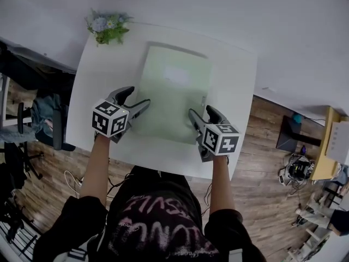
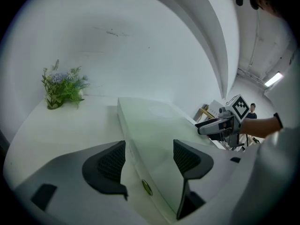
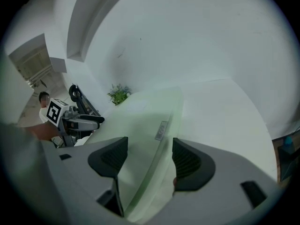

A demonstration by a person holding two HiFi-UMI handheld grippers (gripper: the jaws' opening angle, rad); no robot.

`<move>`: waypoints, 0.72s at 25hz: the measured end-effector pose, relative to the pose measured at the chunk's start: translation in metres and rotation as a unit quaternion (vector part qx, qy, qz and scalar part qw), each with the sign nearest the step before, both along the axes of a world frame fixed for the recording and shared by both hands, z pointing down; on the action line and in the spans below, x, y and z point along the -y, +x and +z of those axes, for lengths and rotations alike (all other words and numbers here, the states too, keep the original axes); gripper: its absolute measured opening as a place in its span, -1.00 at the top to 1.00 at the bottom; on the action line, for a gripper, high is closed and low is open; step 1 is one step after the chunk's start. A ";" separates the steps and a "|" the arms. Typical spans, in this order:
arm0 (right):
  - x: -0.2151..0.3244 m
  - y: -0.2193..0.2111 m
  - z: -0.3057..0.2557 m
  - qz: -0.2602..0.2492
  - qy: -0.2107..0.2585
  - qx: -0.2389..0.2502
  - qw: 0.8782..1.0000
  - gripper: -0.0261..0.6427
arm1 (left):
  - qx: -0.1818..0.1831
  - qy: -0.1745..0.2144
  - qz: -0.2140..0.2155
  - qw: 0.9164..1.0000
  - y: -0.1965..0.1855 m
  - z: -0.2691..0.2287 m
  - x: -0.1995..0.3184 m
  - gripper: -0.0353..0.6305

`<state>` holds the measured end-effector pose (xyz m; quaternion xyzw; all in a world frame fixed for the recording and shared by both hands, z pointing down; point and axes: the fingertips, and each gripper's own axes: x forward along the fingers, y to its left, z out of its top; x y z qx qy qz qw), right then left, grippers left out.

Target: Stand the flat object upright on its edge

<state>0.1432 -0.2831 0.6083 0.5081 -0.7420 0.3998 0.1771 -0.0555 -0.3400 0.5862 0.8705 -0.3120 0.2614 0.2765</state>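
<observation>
A pale green flat slab (image 1: 172, 91) lies on the white table (image 1: 103, 70), its long side running away from me. My left gripper (image 1: 136, 95) is at the slab's near left corner. In the left gripper view the jaws of that gripper (image 2: 149, 161) stand open astride the slab's left edge (image 2: 140, 149), and the pads do not press on it. My right gripper (image 1: 200, 111) is at the near right corner. It is open too, and in the right gripper view (image 3: 150, 158) its jaws straddle the slab's right edge (image 3: 159, 135) without gripping.
A small bunch of blue flowers with green leaves (image 1: 108, 27) stands at the table's far left corner. A white wall runs behind the table. Wooden floor surrounds it, with a dark chair (image 1: 38, 119) to the left and yellow furniture (image 1: 327, 146) at the right.
</observation>
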 end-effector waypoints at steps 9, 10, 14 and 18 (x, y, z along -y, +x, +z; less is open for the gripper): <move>0.003 -0.004 0.009 0.001 -0.025 0.019 1.000 0.08 | -0.007 -0.036 0.021 0.999 0.007 0.013 -0.001 -0.06; 0.003 -0.005 0.010 -0.001 -0.028 0.018 0.999 0.08 | -0.006 -0.037 0.022 0.999 0.007 0.014 -0.001 -0.06; 0.003 -0.004 0.011 -0.004 -0.031 0.009 0.999 0.08 | 0.001 -0.032 0.028 0.999 0.009 0.015 -0.001 -0.06; 0.003 -0.005 0.010 0.000 -0.022 -0.002 1.000 0.08 | 0.011 -0.011 0.032 0.999 0.009 0.012 -0.001 -0.04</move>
